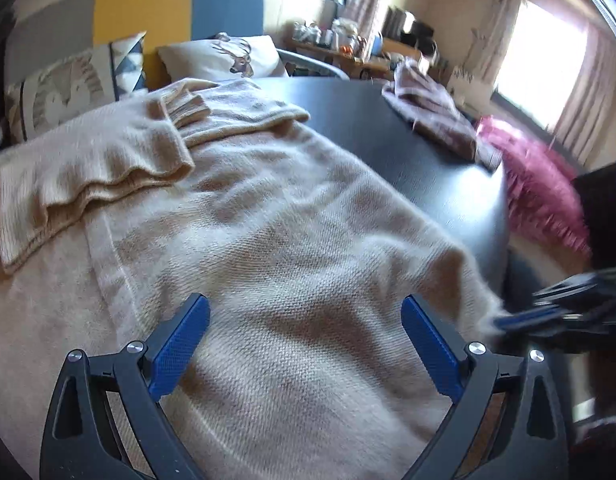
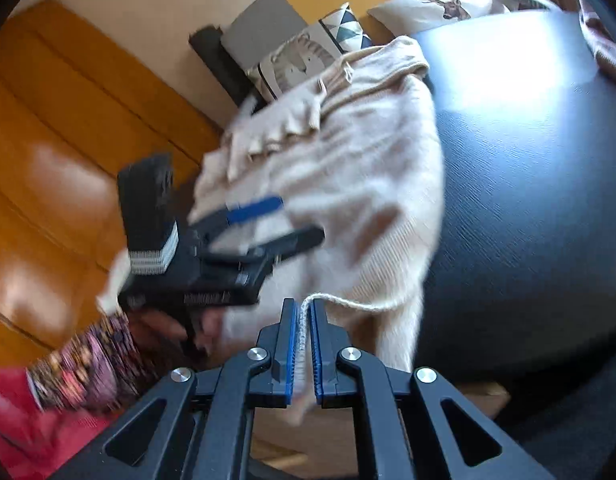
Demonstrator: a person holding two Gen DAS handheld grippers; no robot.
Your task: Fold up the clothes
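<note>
A beige sweater [image 1: 268, 216] is lying spread across a dark round table [image 1: 447, 152], its sleeves already folded in over the chest near the collar, and its near hem is hanging off the table edge toward the person. The right gripper [image 2: 304, 312] is pinching that hem edge, its blue pads [image 2: 292, 344] pressing on a thin band of knit, so it is clamped on the sweater. The left gripper [image 1: 304, 316] is hovering over the lower body of the sweater with its jaws standing wide apart and nothing between them; in the right wrist view it is showing as a blurred black tool [image 2: 228, 240] above the fabric, with a hand [image 2: 196, 324] beneath it. A second, brownish garment [image 1: 431, 120] is sitting near the far rim of the table, well apart from the sweater. The likely step in hand is taking both hem corners to fold the bottom up toward the collar. The main risk is lopsided lifting: with only one corner held, pulling now would be dragging the whole sweater sideways and undoing the folded sleeves. The right grip is looking shallow, catching just the edge, so the knit may be slipping out under tension or stretching at the hem. The left jaws may also be closing on a single layer in the middle rather than the corner, leaving a crooked fold.
</note>
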